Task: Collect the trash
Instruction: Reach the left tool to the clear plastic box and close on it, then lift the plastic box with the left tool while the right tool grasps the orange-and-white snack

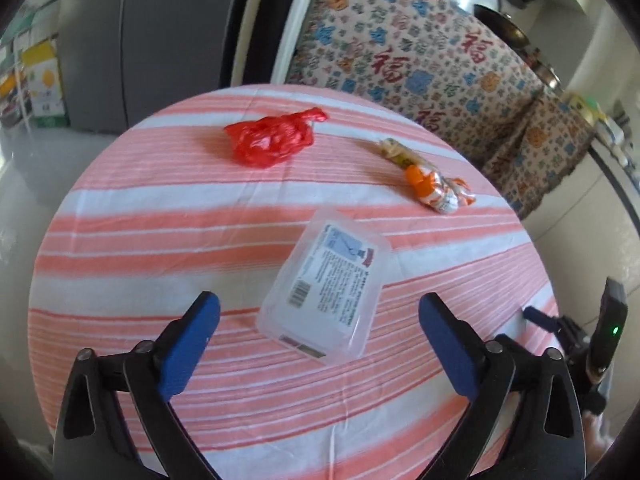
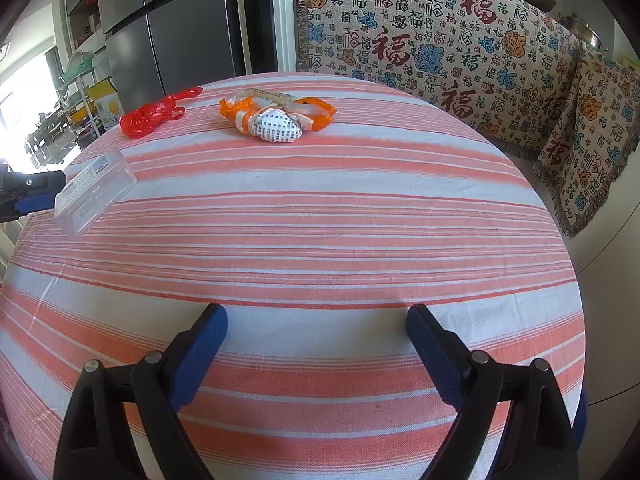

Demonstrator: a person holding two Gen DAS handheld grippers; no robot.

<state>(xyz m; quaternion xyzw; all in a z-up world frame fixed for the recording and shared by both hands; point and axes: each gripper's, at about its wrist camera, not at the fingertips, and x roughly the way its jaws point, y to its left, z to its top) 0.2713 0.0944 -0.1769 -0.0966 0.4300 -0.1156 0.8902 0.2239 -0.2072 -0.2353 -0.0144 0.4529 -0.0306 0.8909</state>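
The print on the box's (image 1: 326,286) label is too small to read, and in the right wrist view the box (image 2: 94,193) sits at the far left with only one blue pad of the left gripper (image 2: 36,202) showing beside it. The orange wrapper (image 1: 430,182) is crumpled, so its contents cannot be made out (white printed paper shows at one end). The clear box lies flat on the striped cloth (image 1: 160,240), its long axis running from near the left gripper (image 1: 320,312) up and slightly rightward, toward the wrapper. The red bag (image 1: 274,138) lies farther off, bunched. The left gripper's fingers are spread wide, apart from the box just ahead of them. The right gripper (image 2: 318,320) is spread too, over bare cloth (image 2: 320,240).
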